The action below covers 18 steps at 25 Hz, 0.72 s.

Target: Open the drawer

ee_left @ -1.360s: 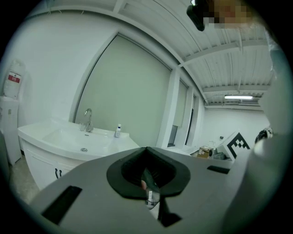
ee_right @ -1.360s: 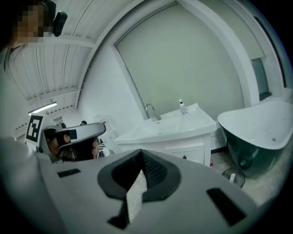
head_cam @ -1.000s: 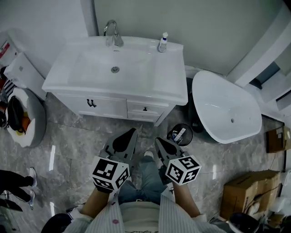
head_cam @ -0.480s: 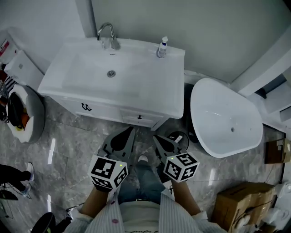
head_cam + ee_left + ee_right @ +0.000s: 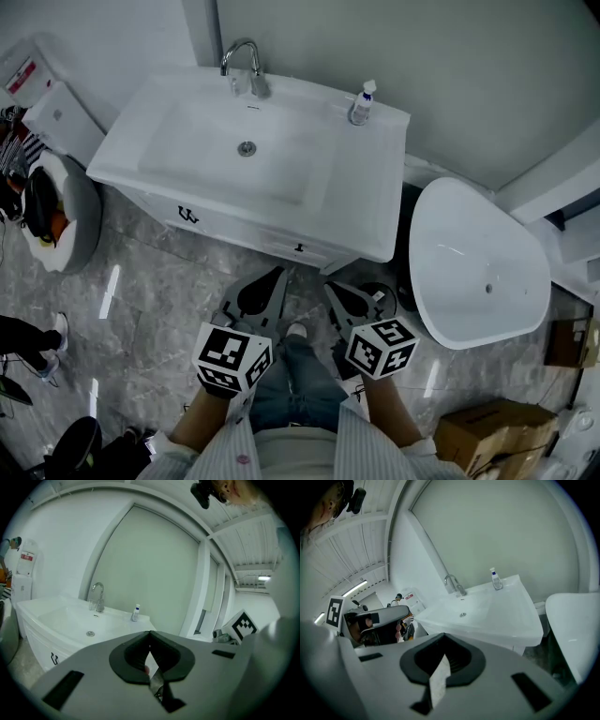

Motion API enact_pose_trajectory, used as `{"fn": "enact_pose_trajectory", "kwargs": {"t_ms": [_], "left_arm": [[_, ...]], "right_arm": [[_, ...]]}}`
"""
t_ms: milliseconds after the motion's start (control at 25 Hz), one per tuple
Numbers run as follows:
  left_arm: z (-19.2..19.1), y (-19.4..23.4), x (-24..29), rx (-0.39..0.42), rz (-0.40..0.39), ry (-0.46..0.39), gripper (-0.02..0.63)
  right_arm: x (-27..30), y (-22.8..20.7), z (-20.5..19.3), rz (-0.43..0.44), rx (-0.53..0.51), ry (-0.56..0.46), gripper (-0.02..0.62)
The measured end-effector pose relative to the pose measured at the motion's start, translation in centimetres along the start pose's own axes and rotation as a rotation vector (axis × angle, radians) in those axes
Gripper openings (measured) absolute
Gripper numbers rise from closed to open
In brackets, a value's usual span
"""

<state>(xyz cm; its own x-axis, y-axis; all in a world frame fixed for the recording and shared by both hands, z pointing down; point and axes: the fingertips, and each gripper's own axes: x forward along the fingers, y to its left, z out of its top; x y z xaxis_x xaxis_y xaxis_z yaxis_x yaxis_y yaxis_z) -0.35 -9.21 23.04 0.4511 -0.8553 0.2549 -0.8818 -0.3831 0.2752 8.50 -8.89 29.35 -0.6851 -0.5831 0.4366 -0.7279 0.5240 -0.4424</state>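
At the far left of the head view a toilet [image 5: 58, 223] stands beside the vanity [image 5: 155, 159], well apart from the work. The vanity top holds a sink, with a tap [image 5: 242, 58] at the back and a small bottle [image 5: 361, 101] on the right back corner. On the vanity front, the door [image 5: 164, 208] at the left has a pair of dark handles. To the right of the door is the drawer [image 5: 317, 252], a narrow white front with one dark knob [image 5: 299, 248] in its middle. The drawer is closed, flush with the front as far as I can see.

Below it, over the floor, the left gripper [image 5: 277, 274] points toward the vanity. In the left gripper view its jaws are together at the tips and nothing is between them. Just beside it, the right gripper [image 5: 328, 289] points the same way. In the right gripper view its jaws are also together and empty. Both grippers are well apart from the vanity front, and the knob lies ahead, roughly between the two. At the far right a white tub [image 5: 483, 262] stands near the vanity.

I judge that the task is only at the approach: no gripper touches the drawer. The next move calls for one gripper to go forward and down to the height of the knob, with its jaws spread first. The jaws should then close on the knob and pull straight back toward the person. The knob is small and sits under the overhanging top, so the aiming needs care.
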Motion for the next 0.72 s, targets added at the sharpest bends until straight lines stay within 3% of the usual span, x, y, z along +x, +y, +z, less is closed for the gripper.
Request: {"fn": "enact_pose_trajectory", "kwargs": {"t_ms": [720], "left_arm": [[-6.4,3.3,-0.1,-0.010,-0.054,0.092,0.017]], "right_arm": [[3.5,0.3,-4.9,-0.077,0.035,0.033,0.007]]}}
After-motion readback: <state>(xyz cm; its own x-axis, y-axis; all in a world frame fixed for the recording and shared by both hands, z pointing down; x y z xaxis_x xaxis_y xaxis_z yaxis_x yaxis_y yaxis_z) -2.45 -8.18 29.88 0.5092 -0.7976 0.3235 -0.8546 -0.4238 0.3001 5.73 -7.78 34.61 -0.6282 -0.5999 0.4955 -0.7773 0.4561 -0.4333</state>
